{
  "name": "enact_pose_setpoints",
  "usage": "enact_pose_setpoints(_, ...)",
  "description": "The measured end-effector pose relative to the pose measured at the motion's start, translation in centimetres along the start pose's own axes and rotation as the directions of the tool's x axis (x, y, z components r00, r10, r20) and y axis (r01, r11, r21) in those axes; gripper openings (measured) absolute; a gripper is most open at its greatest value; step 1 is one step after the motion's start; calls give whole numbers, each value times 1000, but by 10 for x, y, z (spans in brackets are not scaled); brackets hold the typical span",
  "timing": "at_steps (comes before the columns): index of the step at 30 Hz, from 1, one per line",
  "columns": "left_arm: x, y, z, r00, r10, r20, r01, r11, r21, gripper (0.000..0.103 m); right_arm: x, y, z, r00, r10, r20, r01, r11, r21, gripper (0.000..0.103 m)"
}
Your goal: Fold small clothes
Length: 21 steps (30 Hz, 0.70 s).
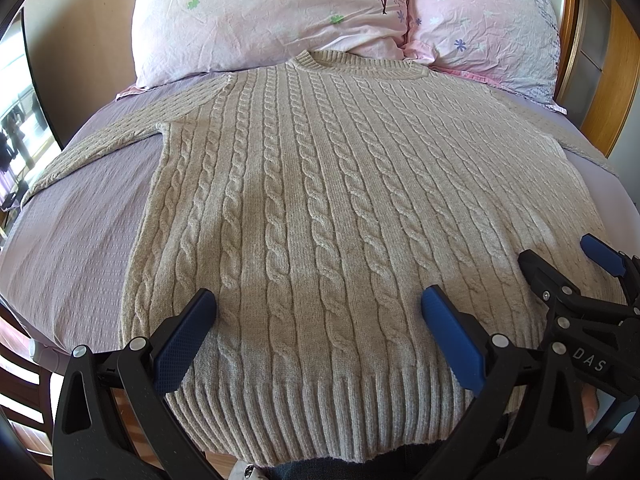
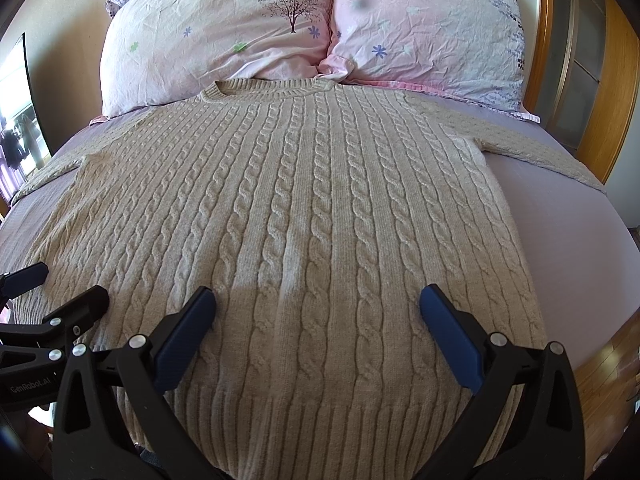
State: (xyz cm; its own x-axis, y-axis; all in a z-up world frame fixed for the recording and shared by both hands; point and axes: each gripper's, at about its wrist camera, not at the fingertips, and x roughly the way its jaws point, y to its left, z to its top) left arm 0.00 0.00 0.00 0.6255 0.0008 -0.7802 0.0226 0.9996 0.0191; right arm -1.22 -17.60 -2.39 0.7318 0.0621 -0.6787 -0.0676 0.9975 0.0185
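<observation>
A beige cable-knit sweater lies flat and face up on the bed, collar toward the pillows, ribbed hem nearest me. It also fills the right wrist view. Its sleeves spread out to both sides. My left gripper is open and empty, hovering over the hem's left-centre part. My right gripper is open and empty over the hem's right-centre part. The right gripper also shows at the right edge of the left wrist view, and the left gripper at the left edge of the right wrist view.
The lilac bed sheet shows on both sides of the sweater. Two pink floral pillows lean at the head. A wooden headboard stands at the right. Wooden floor lies beside the bed.
</observation>
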Motion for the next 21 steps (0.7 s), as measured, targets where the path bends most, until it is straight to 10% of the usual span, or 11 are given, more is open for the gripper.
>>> enact_pose_setpoints(9, 0, 0, 1, 1000, -2, -12, 2, 1000, 5, 102, 2, -1, -1, 1000, 12, -10, -12, 1000, -18, 101)
enact_pose_setpoints(13, 4, 1, 6, 999, -23, -39, 24, 1000, 18, 102, -6, -20, 5, 989, 144, 24, -143, 989, -36, 101)
enact_pose_setpoints(16, 4, 16, 22, 993, -104, -49, 103, 995, -14, 102, -32, -88, 34, 959, 227, 172, -252, 957, 141, 101)
enact_pose_setpoints(21, -13, 64, 59, 975, -183, 127, 198, 973, -115, 102, -20, -252, 79, 963, 50, 265, -188, 829, 527, 97)
